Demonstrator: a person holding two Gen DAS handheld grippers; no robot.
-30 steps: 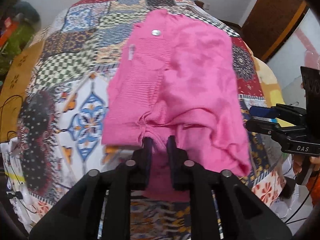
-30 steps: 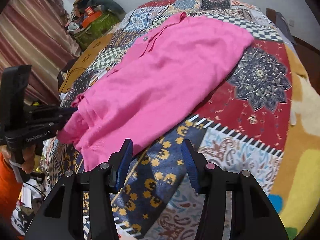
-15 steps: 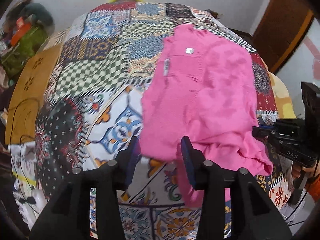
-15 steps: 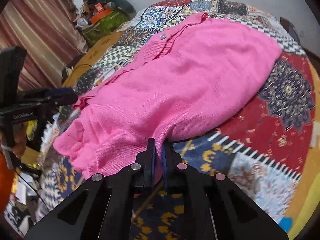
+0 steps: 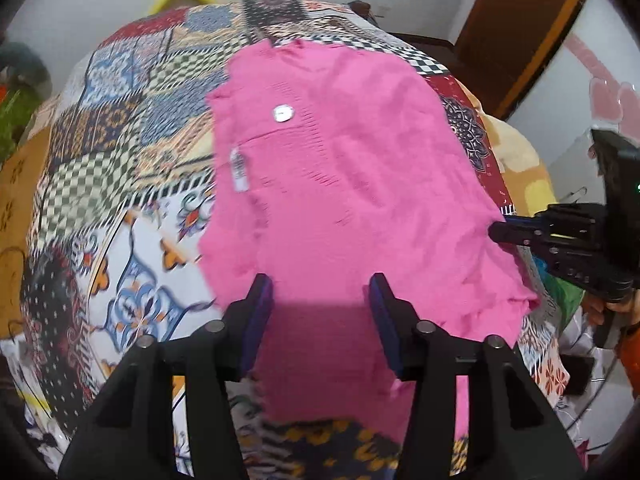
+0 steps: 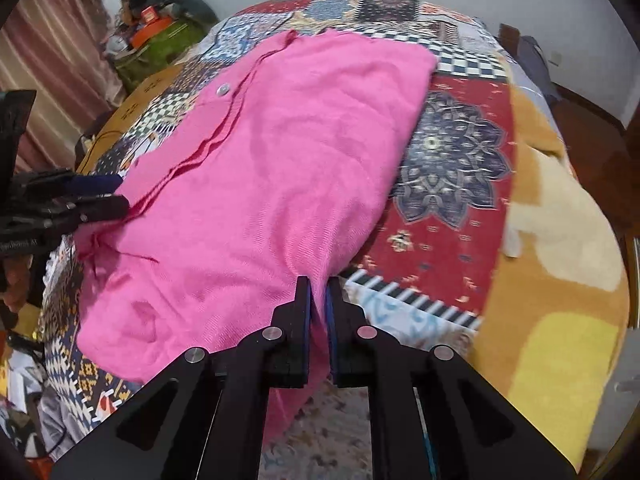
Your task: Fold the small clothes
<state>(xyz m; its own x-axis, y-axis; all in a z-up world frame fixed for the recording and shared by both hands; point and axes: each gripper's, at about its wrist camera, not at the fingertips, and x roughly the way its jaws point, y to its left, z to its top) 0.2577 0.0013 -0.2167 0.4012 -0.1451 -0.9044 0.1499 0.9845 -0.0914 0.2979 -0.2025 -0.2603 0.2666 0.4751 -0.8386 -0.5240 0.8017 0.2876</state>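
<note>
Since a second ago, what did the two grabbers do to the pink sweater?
The left gripper let go of the pink sweater and now stands open over its near edge. The right gripper, open before, closed on the sweater's near corner. The sweater stayed spread on the patchwork bedspread, button facing up.

I see even, soft indoor light in both views, no glare. Fisheye bends the patchwork bedspread (image 5: pixel 120 152) hard, w/ black vignette at corners. Left gripper (image 5: pixel 322 300) casts a darker shadow patch on the pink cardigan (image 5: pixel 340 184) btwn its fingers. Slight motion blur on bedspread edges; bkgd clutter (image 6: pixel 156 40) soft.
</note>
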